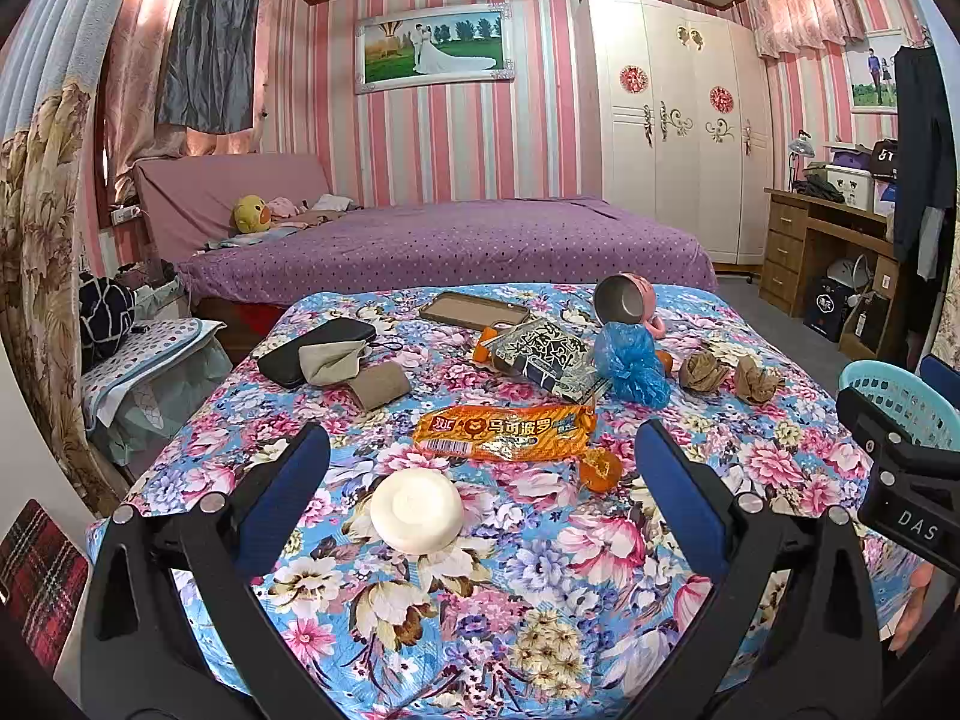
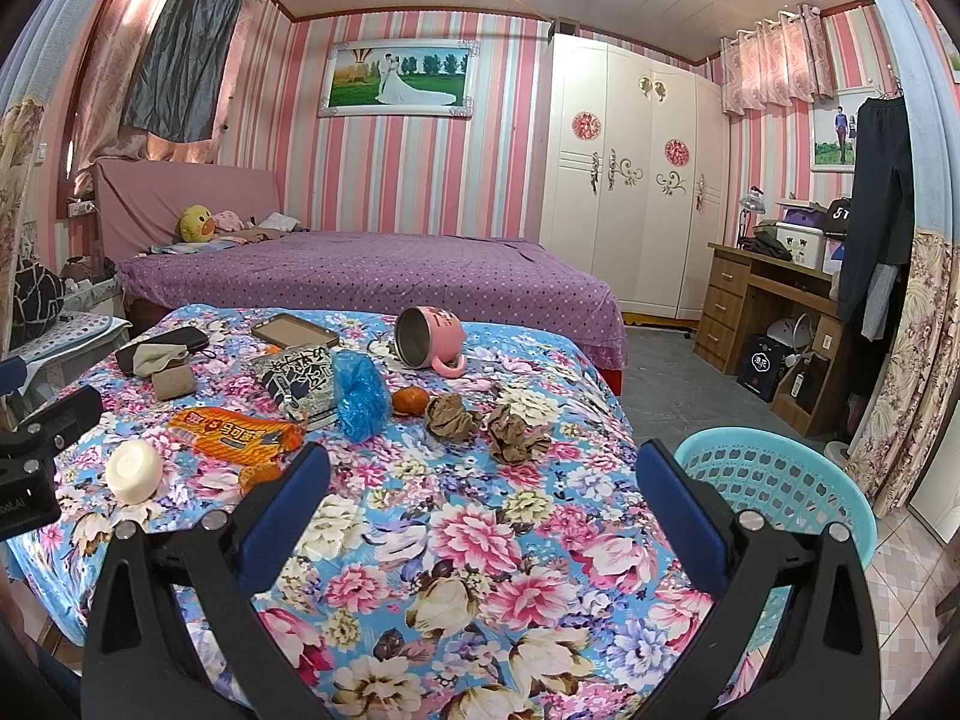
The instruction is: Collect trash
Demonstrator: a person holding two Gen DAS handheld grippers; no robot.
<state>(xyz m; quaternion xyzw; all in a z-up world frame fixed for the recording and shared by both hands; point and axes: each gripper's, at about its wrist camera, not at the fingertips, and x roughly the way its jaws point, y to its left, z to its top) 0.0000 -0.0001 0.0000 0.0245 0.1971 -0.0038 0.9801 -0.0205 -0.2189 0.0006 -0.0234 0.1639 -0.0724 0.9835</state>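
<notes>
On the flowered tablecloth [image 1: 540,570] lie an orange snack wrapper [image 1: 504,432], a piece of orange peel [image 1: 600,468], a dark printed packet [image 1: 549,357], a crumpled blue plastic bag [image 1: 630,363] and two brown paper wads [image 2: 453,417] [image 2: 516,435]. My left gripper [image 1: 480,450] is open and empty, just short of the wrapper, with a white soap bar [image 1: 417,510] between its fingers. My right gripper [image 2: 477,474] is open and empty, below the paper wads. A turquoise basket [image 2: 780,480] stands off the table's right edge.
A tipped pink mug [image 2: 429,339], a small orange [image 2: 411,401], a phone case [image 1: 474,310], a black pouch [image 1: 318,348] with beige cloth and a brown block [image 1: 378,385] lie farther back. A purple bed [image 1: 450,246] stands behind, a wooden desk [image 2: 756,300] at right.
</notes>
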